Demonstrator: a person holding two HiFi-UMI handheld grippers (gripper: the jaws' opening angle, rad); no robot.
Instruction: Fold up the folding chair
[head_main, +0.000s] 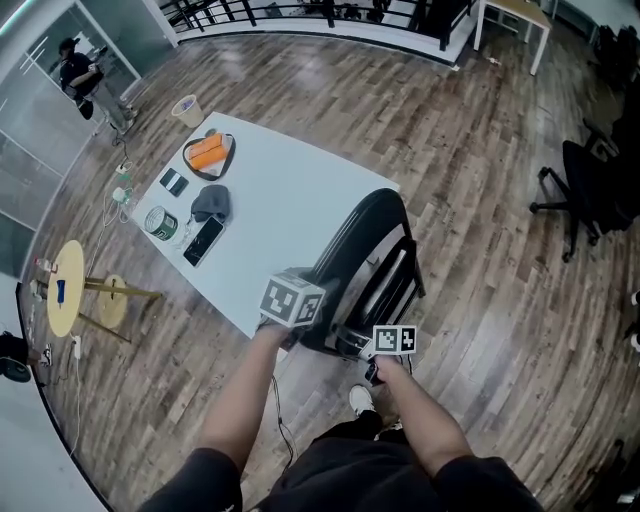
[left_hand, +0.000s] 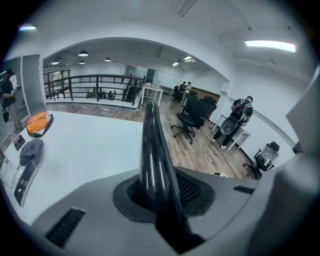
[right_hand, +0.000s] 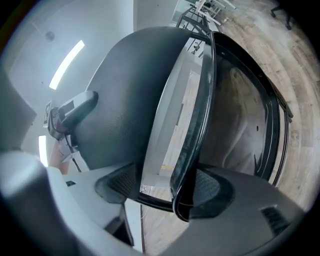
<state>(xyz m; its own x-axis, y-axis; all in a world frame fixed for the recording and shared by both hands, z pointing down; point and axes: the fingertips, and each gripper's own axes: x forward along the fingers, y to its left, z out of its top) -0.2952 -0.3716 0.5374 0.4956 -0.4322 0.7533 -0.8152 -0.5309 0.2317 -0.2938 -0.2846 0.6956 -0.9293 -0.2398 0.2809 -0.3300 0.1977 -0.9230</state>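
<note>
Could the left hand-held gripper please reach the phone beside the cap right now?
Probably not yet: the left hand-held gripper is shut on the chair; otherwise nothing blocks the way to the phone.

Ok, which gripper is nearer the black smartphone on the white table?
Left: the left gripper at the table edge, right of the smartphone; the right gripper farther right, by the black folding chair.
</note>
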